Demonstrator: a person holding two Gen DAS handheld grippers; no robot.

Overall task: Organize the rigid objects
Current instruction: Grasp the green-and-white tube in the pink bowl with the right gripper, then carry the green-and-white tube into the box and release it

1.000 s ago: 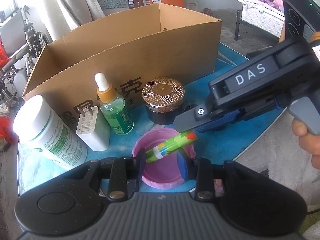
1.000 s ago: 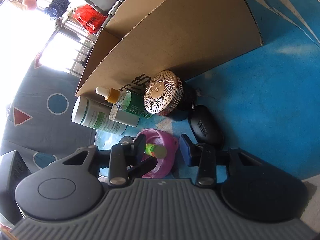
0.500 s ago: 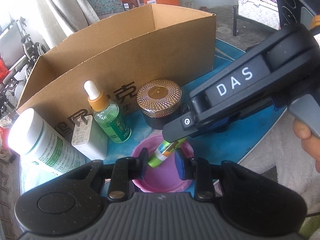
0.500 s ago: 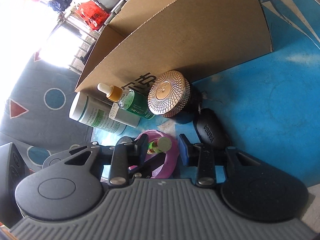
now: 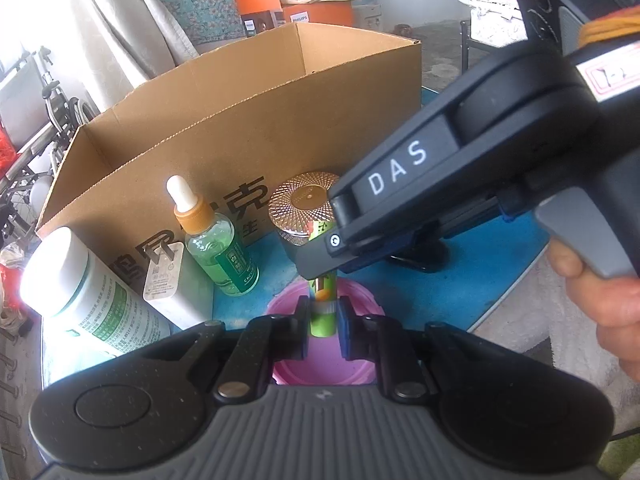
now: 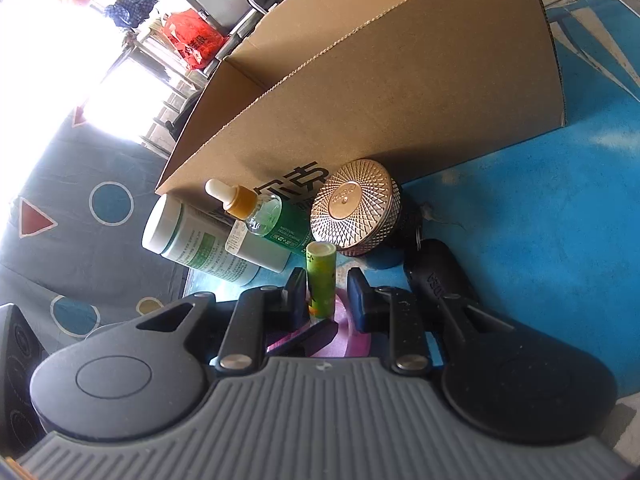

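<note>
Small green printed plastic tube (image 5: pixel 322 312) stands upright over the shallow pink plastic lid (image 5: pixel 362 292) on the blue tabletop (image 5: pixel 460 292), in front of the open brown cardboard box (image 5: pixel 256 120). Left gripper (image 5: pixel 323 322): jaws clamped on the tube's lower end. Right gripper (image 6: pixel 328 294): jaws apart either side of the tube, w/ a gap on the right. Tube looks light, stiff, smooth, prob. slippery; best held mid-body, across its width.

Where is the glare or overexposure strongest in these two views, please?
Right wrist view: the window area at upper left is blown out white. Left wrist view: the white pill bottle at left glares, its cap washed out; the cardboard box is evenly lit and sharp.
</note>
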